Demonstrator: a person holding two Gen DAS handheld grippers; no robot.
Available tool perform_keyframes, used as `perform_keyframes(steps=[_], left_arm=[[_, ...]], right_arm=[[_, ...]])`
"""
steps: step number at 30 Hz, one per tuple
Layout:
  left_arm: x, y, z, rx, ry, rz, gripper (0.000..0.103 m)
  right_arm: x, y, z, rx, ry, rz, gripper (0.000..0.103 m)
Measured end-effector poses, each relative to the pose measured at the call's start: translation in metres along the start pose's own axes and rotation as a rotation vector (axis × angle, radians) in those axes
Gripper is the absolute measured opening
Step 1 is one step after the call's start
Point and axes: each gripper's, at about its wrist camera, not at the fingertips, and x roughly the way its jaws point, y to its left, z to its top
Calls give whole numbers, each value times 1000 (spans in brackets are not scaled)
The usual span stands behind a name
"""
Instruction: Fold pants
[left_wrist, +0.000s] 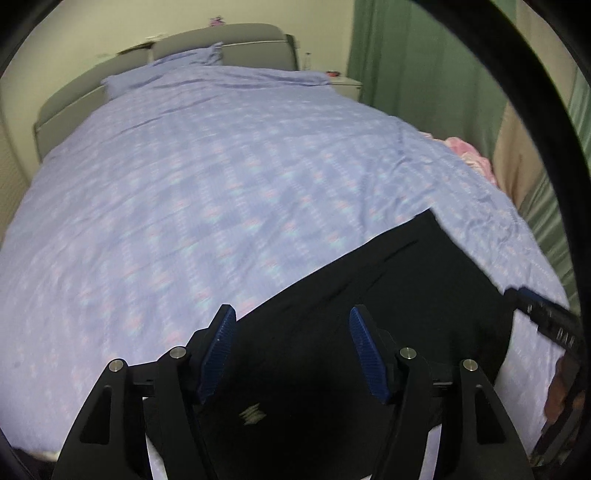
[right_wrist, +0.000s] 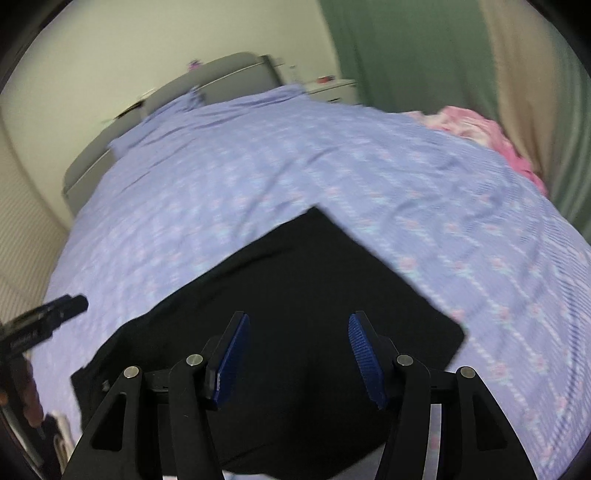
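Lying flat at the near edge of the bed's lilac quilt, black pants look folded into a compact panel. Left gripper and right gripper hover above, jaws apart, empty. Next, probably: one more fold, or finished.
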Motion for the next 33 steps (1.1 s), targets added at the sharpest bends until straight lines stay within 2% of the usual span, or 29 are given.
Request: perform_keyframes(steps=[4, 9, 14, 21, 22, 23, 25, 26, 29, 33], left_arm=[[-6, 41, -29, -49, 21, 49, 63], [2, 89, -60, -97, 58, 81, 63], [16, 118, -76, -140, 87, 44, 63], [41, 138, -81, -186, 99, -57, 62], [44, 137, -81, -185, 106, -62, 59], [46, 138, -81, -184, 110, -69, 44], [51, 135, -85, -173, 107, -39, 29], [49, 139, -89, -165, 96, -42, 28], [43, 139, -91, -168, 65, -27, 14], [29, 144, -90, -189, 8, 8, 13]], right_arm=[[13, 42, -12, -62, 50, 70, 57], [33, 88, -32, -151, 106, 108, 57], [51, 121, -49, -214, 132, 113, 57], [79, 130, -44, -227, 123, 80, 57], [82, 130, -41, -229, 118, 76, 57], [87, 128, -36, -232, 112, 70, 57], [95, 127, -29, -237, 113, 64, 57], [99, 127, -27, -239, 116, 60, 57], [108, 128, -21, -255, 116, 50, 57], [125, 137, -17, -275, 122, 64, 57]])
